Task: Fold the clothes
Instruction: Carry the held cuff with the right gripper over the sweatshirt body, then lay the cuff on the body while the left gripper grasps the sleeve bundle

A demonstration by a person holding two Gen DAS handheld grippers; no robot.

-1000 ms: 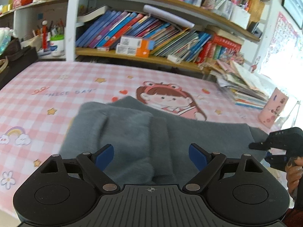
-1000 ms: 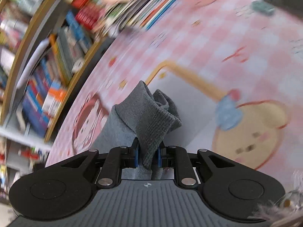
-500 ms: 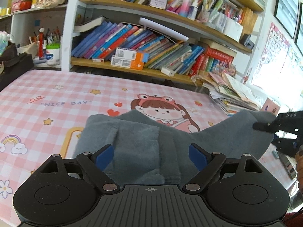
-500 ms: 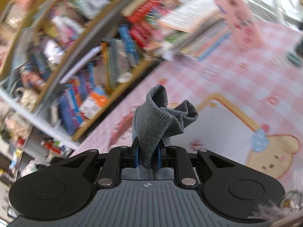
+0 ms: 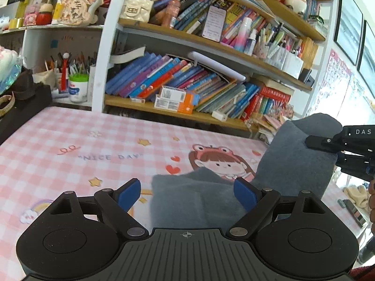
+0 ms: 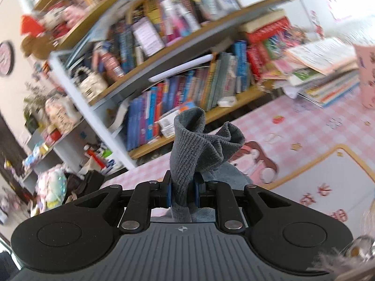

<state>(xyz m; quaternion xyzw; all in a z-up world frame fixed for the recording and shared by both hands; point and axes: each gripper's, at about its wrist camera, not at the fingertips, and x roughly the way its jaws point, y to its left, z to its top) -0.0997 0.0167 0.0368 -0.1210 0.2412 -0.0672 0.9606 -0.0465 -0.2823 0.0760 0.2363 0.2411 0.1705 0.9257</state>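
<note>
Your left wrist view shows what the right cannot: the grey garment (image 5: 293, 161) rises from the pink checked worktop (image 5: 70, 145) at lower centre up to the right edge, where your right gripper (image 5: 328, 145) holds its top corner off the surface. The right wrist view, blurred, shows only the ribbed cuff bunched between that gripper's fingers (image 6: 167, 192), which are pinched nearly shut on it. Your left gripper (image 5: 187, 190) has its fingers spread wide with nothing between them, above the garment's lower fold. The worktop lies bare on the left; the bookshelf (image 5: 178, 112) borders its far edge.
</note>
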